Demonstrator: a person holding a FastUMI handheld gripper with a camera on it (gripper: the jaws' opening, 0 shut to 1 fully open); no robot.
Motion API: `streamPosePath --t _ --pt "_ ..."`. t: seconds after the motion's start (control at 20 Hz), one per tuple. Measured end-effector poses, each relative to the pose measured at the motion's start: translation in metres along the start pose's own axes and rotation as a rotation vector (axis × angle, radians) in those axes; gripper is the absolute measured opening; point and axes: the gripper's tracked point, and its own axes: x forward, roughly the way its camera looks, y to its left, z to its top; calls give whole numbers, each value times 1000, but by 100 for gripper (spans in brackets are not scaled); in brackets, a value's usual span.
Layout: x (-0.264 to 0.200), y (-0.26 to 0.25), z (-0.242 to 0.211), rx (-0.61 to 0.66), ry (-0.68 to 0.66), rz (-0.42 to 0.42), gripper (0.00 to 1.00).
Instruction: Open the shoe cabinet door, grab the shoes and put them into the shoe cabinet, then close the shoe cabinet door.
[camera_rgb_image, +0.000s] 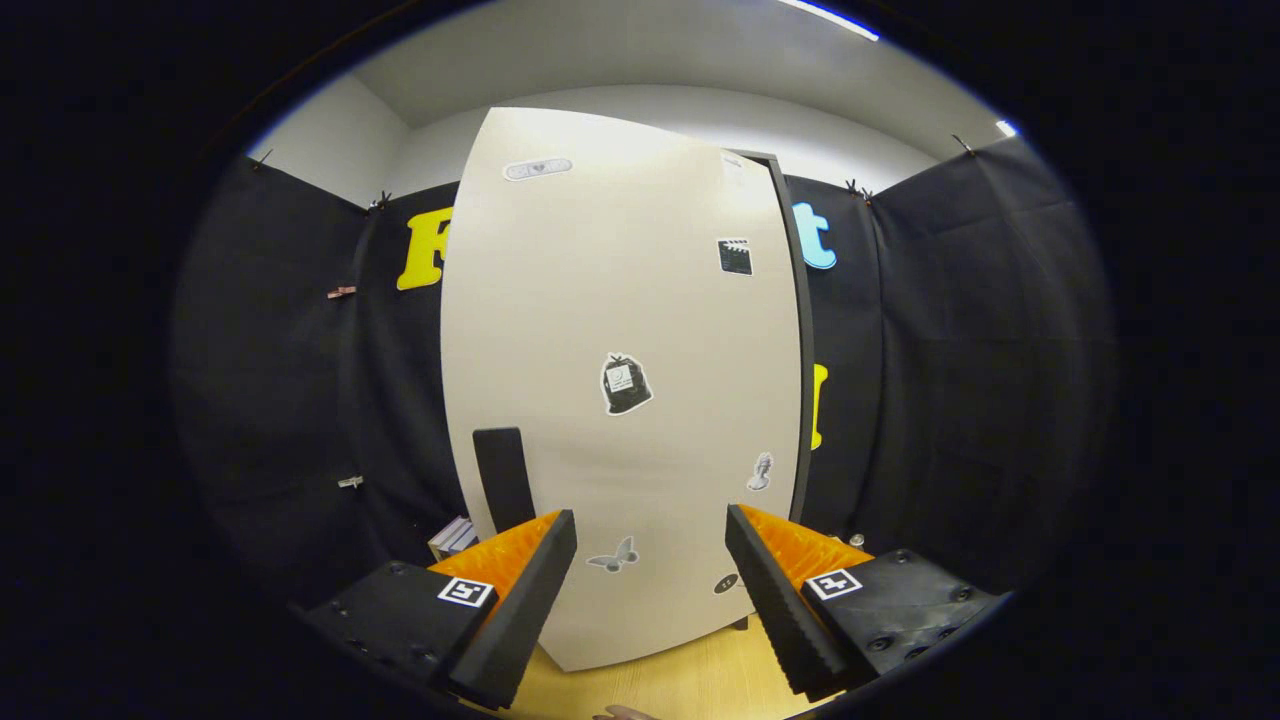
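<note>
The cabinet (620, 380) is seen straight ahead of the gripper (650, 590), its pale door (600, 300) filling the space beyond the fingers and standing upright on the wooden floor (680, 680). The door appears shut, or very nearly so: a thin dark frame edge (800, 330) is seen along the door's right side, but no interior can be made out. The fingers are held well apart with nothing between them, and the door's lower part lies in the gap ahead of them, not touched. A dark vertical handle (502, 478) is mounted low on the door near its left edge, just above and beyond the left finger; its long axis runs up and down, so the handle lies left of the gripper's centre line. Shoes cannot be picked out; only a small pale object (453, 536) is seen left of the cabinet's base, too hidden to name. Whether shoes are inside cannot be told, so a shut door fits both a cabinet awaiting opening and one shut again. Stickers (625, 385) are scattered over the door.
</note>
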Motion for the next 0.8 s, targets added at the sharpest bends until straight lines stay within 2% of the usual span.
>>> streamPosePath --t 0.8 --pt "-21 38 -5 -41 5 23 97"
